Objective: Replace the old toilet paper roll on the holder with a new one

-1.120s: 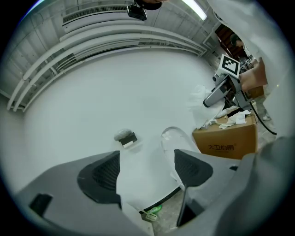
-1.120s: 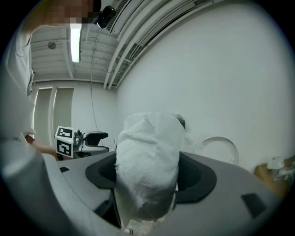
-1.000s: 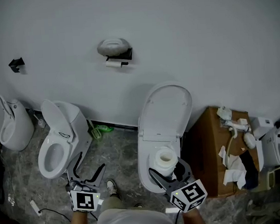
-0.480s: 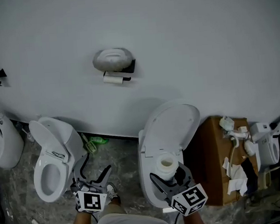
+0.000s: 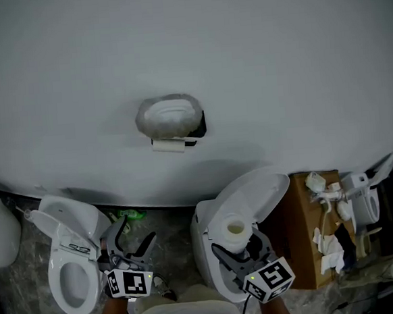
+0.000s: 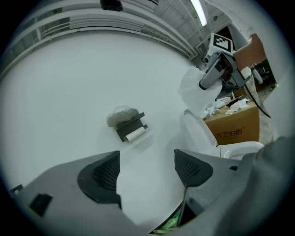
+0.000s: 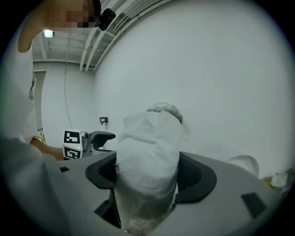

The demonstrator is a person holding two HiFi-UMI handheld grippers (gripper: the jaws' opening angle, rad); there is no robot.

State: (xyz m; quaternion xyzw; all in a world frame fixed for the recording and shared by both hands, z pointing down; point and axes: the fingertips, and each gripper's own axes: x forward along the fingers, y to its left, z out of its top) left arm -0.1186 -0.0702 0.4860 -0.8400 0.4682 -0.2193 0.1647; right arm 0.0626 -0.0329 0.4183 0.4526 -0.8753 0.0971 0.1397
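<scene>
The new roll, fat, white and crinkled, stands upright clamped in the right tongs at the head view's lower centre. The old roll, a thin pale tube, sits on the wall holder mid-frame; the left tongs gape wide, empty.

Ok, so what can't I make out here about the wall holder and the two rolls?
- The old roll on the holder: too small in the head and left gripper views to tell how much paper remains.
- Holder's spindle: hidden inside the old roll.
- Holder in the right gripper view: nearly all hidden behind the new roll.
- New roll's lower end: hidden down between the right gripper's jaws.
</scene>
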